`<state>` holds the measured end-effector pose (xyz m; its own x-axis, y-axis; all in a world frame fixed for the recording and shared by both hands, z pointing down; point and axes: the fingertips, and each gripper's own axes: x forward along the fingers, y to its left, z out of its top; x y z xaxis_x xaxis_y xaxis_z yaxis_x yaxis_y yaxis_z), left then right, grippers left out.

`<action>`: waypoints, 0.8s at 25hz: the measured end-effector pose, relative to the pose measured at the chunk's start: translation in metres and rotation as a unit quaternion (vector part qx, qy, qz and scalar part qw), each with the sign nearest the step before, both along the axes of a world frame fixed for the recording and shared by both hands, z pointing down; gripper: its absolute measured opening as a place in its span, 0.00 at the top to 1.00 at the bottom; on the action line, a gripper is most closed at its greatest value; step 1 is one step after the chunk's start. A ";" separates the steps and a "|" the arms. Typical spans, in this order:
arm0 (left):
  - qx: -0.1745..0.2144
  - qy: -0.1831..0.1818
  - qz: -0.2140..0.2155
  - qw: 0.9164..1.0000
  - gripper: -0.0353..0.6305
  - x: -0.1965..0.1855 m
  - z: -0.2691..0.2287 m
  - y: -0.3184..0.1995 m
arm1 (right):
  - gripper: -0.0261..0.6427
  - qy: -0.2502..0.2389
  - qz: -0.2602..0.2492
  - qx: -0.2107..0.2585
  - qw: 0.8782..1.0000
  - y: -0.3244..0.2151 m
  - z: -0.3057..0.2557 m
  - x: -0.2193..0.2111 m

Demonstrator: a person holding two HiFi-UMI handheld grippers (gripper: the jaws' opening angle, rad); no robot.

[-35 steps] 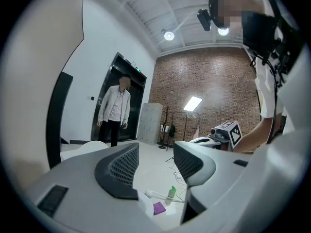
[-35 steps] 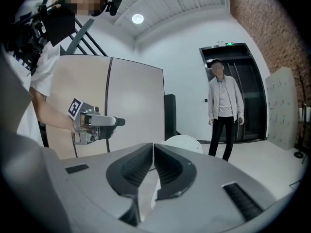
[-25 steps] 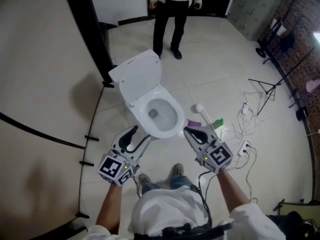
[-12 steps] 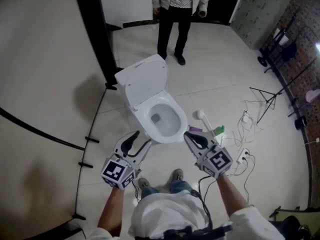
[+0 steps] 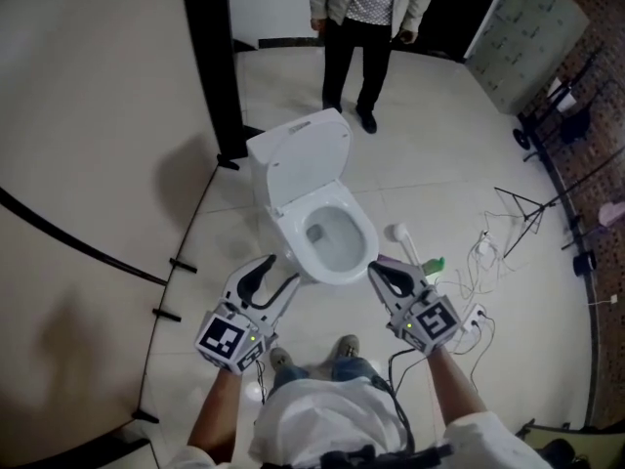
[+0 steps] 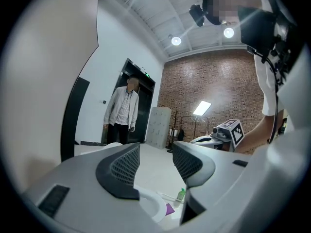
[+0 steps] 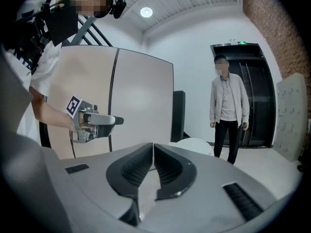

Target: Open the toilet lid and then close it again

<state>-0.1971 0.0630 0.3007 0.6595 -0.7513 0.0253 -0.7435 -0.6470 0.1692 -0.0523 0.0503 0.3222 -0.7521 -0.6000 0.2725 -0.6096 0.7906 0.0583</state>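
Already the lid [image 5: 298, 156] stood raised beyond both tips, so we judged closing came next. Our left tongs [image 5: 273, 274] were spread and empty, having just narrowed slightly; our right tongs [image 5: 379, 270] were pressed together on nothing. We needed to reach forward and tip it down.

Studio-like test space, freestanding toilet [image 5: 305, 154], brick wall [image 6: 209, 96], loose cables [image 5: 485, 252]

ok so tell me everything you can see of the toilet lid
The toilet lid is white, smooth and glossy like plastic, with a rounded outline. It stands raised, leaning back from the rear of the bowl, its inner face showing in the head view, so the toilet is open. Its rounded top edge also shows in the right gripper view. Nothing touches it apart from the toilet it is fixed to.
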 end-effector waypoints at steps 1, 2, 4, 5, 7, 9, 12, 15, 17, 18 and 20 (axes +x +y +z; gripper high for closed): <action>0.001 0.000 0.000 1.000 0.64 -0.003 -0.002 -0.001 | 0.95 0.006 -0.003 0.001 1.000 -0.001 0.000 -0.002; 0.002 -0.001 0.000 1.000 0.64 -0.006 -0.003 -0.001 | 0.95 0.008 -0.006 0.005 1.000 -0.003 -0.002 -0.004; 0.011 -0.009 -0.005 1.000 0.64 -0.010 -0.006 -0.004 | 0.95 0.008 -0.017 0.013 1.000 -0.009 -0.008 -0.006; 0.019 -0.014 -0.010 1.000 0.64 -0.012 -0.007 -0.006 | 0.95 0.006 -0.022 0.018 1.000 -0.012 -0.009 -0.006; 0.022 -0.019 -0.021 0.999 0.64 -0.010 -0.008 -0.007 | 0.95 0.002 -0.030 0.025 0.999 -0.020 -0.012 -0.002; 0.013 -0.019 -0.028 0.999 0.64 -0.001 -0.007 -0.009 | 0.95 0.000 -0.038 0.029 0.999 -0.031 -0.014 0.009; 0.008 -0.020 -0.062 0.998 0.64 0.019 -0.007 -0.024 | 0.95 -0.005 -0.073 0.034 0.997 -0.063 -0.014 0.032; 0.001 -0.016 -0.115 0.993 0.64 0.053 -0.003 -0.046 | 0.95 -0.004 -0.124 0.035 0.992 -0.102 -0.004 0.067; -0.006 -0.015 -0.156 0.988 0.64 0.082 0.004 -0.060 | 0.95 -0.003 -0.155 0.033 0.987 -0.128 0.005 0.098; -0.012 -0.013 -0.179 0.984 0.64 0.098 0.007 -0.067 | 0.95 -0.001 -0.170 0.028 0.985 -0.141 0.008 0.114; -0.020 -0.001 -0.223 0.975 0.64 0.129 0.009 -0.079 | 0.95 0.008 -0.200 0.015 0.980 -0.170 0.014 0.145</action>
